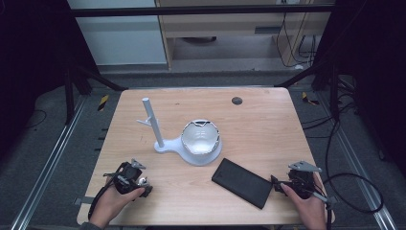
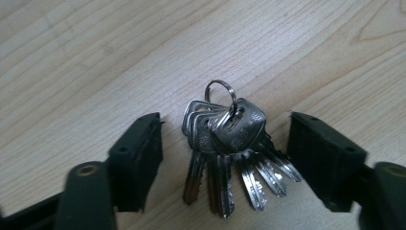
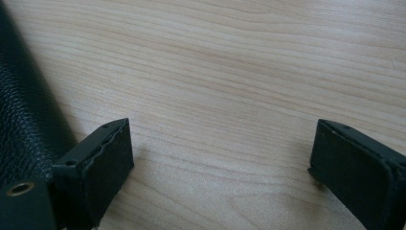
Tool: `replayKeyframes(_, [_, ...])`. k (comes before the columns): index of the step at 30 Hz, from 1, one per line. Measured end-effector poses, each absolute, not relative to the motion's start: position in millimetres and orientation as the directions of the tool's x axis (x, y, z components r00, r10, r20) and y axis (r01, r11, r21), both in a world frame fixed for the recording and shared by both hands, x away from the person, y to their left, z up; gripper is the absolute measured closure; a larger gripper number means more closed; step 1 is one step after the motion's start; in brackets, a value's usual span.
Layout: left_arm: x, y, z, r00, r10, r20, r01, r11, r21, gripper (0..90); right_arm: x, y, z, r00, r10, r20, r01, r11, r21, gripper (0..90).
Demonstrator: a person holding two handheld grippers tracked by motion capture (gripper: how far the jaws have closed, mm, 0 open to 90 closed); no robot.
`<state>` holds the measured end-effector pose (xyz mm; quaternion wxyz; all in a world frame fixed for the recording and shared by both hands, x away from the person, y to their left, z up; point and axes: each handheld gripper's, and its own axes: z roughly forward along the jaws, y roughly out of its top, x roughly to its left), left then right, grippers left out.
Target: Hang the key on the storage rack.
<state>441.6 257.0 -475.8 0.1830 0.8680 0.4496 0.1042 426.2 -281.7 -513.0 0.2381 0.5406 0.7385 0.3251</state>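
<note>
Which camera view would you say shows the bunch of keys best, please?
The left gripper view: the bunch of keys lies close up between the open jaws, ring and blades distinct. In the high view it is a small glint. The right gripper view faces elsewhere.

Bunch of keys (image 2: 230, 153): several silver keys on one ring (image 2: 220, 93), blades fanned, lying flat on the wooden counter (image 2: 95, 57). Left gripper (image 2: 225, 160): black jaws either side, neither touching the keys.

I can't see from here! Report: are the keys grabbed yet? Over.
Left gripper open, fingers astride bunch of keys, not touching. Right gripper open, empty, beside black case. Nothing blocking.
</note>
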Motion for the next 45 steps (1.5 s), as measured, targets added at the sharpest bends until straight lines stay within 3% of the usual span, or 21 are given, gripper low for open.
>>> replayKeyframes(1, [441.5, 258.9, -475.1, 0.575, 0.818, 0.022, 0.739, -0.531, 0.416, 33.2, 426.2, -281.8, -513.1, -0.302, 0.953, 0.0, 0.643, 0.204, 0.738, 7.5])
replayKeyframes(5, [440.8, 265.0, -472.9, 0.581, 0.814, 0.016, 0.735, -0.532, 0.42, 50.0, 426.1, -281.6, -513.0, -0.302, 0.953, 0.001, 0.644, 0.203, 0.737, 7.5])
replayKeyframes(10, [439.6, 269.0, -470.9, 0.59, 0.807, 0.02, 0.731, -0.545, 0.412, 64.4, 426.2, -281.7, -513.1, -0.302, 0.953, -0.001, 0.643, 0.205, 0.738, 7.5])
replayKeyframes(14, [439.9, 271.0, -469.4, 0.595, 0.803, 0.007, 0.731, -0.546, 0.409, 68.0, 426.2, -281.7, -513.1, -0.302, 0.953, -0.001, 0.643, 0.205, 0.738, 7.6])
replayKeyframes(17, [439.7, 271.8, -466.5, 0.605, 0.796, 0.007, 0.723, -0.553, 0.414, 80.1, 426.2, -281.7, -513.1, -0.302, 0.953, -0.001, 0.643, 0.205, 0.738, 7.6])
replayKeyframes(30, [442.9, 273.6, -467.5, 0.622, 0.783, -0.006, 0.722, -0.57, 0.392, 83.5, 425.9, -281.4, -512.9, -0.301, 0.954, 0.004, 0.644, 0.2, 0.738, 7.6])
replayKeyframes(35, [444.8, 276.7, -455.0, 0.625, 0.781, -0.012, 0.715, -0.566, 0.412, 84.8, 425.8, -281.4, -512.9, -0.301, 0.954, 0.004, 0.644, 0.2, 0.738, 7.7])
replayKeyframes(37, [445.0, 276.8, -450.4, 0.63, 0.777, -0.009, 0.71, -0.571, 0.413, 89.5, 425.8, -281.4, -512.9, -0.301, 0.953, 0.004, 0.644, 0.2, 0.738, 7.7])
replayKeyframes(45, [446.8, 274.6, -442.1, 0.649, 0.761, 0.0, 0.7, -0.597, 0.392, 89.6, 425.7, -281.4, -512.9, -0.301, 0.954, 0.005, 0.644, 0.2, 0.738, 7.7])
